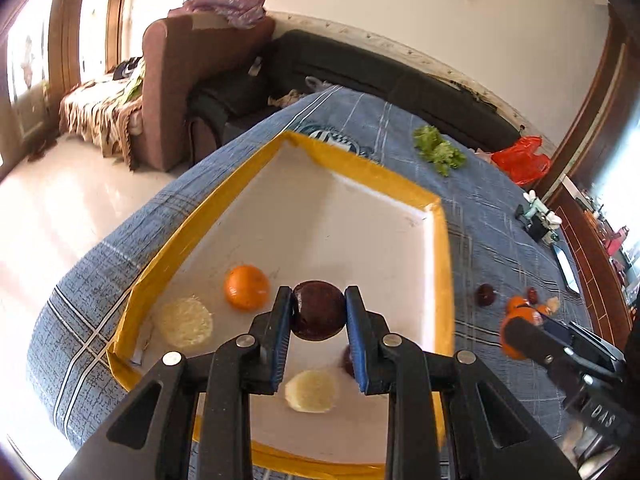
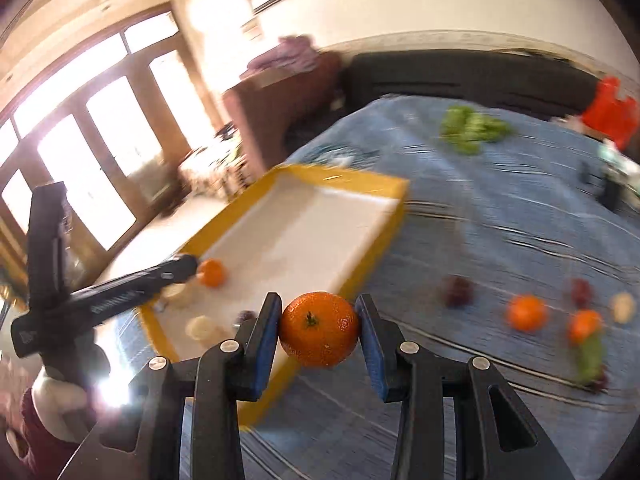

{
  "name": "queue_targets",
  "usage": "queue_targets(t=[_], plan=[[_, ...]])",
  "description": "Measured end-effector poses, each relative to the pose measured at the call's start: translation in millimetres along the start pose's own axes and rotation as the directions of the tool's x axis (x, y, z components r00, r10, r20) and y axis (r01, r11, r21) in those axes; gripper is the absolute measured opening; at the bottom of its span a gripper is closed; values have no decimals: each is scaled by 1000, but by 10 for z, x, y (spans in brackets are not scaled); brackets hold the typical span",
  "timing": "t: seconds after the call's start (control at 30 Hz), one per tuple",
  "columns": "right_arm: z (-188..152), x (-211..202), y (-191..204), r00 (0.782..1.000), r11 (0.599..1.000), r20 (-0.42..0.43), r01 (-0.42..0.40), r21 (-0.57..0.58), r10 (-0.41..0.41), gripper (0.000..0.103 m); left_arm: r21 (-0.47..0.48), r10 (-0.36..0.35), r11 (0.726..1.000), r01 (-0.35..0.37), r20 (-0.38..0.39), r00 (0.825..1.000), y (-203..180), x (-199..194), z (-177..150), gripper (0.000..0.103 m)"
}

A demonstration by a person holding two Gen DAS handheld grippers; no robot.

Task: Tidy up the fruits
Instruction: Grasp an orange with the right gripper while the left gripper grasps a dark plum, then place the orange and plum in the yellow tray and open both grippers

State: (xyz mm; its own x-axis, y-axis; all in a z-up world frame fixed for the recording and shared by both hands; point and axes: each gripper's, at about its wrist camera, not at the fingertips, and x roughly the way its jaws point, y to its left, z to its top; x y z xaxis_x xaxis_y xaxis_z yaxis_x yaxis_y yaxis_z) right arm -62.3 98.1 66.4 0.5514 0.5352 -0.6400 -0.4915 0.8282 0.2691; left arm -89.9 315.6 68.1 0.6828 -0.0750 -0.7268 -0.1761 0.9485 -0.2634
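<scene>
My left gripper (image 1: 318, 312) is shut on a dark red plum (image 1: 318, 311) and holds it over the yellow-rimmed white tray (image 1: 360, 168). In the tray lie an orange (image 1: 247, 292), two pale yellow fruits (image 1: 185, 322) (image 1: 312, 391) and a dark fruit (image 1: 348, 360) half hidden behind a finger. My right gripper (image 2: 319, 328) is shut on an orange (image 2: 319, 328) above the blue cloth beside the tray's near corner (image 2: 352, 276). Loose on the cloth lie a plum (image 2: 456, 290), two oranges (image 2: 527, 313) (image 2: 585, 325), a red fruit (image 2: 581, 291) and a pale fruit (image 2: 623, 307).
Green lettuce (image 1: 438, 150) lies on the blue checked cloth (image 1: 500, 216) at the far side. A red bag (image 1: 520, 159) sits at the far right edge, a small gadget (image 1: 540, 220) and a phone (image 1: 568, 266) at the right. Sofas stand beyond the table. The right wrist view is motion-blurred.
</scene>
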Motion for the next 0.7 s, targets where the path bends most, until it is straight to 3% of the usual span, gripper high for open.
queue_targets(t=[0.2,0.37,0.5,0.7], plan=[[65,637,285,996,999,-93,-5,-41,2,43,-58,-7,998,3,-70,998,267,300,29,25],[49,1032,305,984,998,-172,28,-52,-36,43,-56,-24,998,20,-60,998,275,331,106,26],[36,1193,385,981,995,-181,49,-91,-65,44,-65,-35,997,33,-27,999,306,245,105,47],[27,1037,389,987,997,-155,28,-69,-39,49,-112,-46,992,49,21,999,387,7,92,58]])
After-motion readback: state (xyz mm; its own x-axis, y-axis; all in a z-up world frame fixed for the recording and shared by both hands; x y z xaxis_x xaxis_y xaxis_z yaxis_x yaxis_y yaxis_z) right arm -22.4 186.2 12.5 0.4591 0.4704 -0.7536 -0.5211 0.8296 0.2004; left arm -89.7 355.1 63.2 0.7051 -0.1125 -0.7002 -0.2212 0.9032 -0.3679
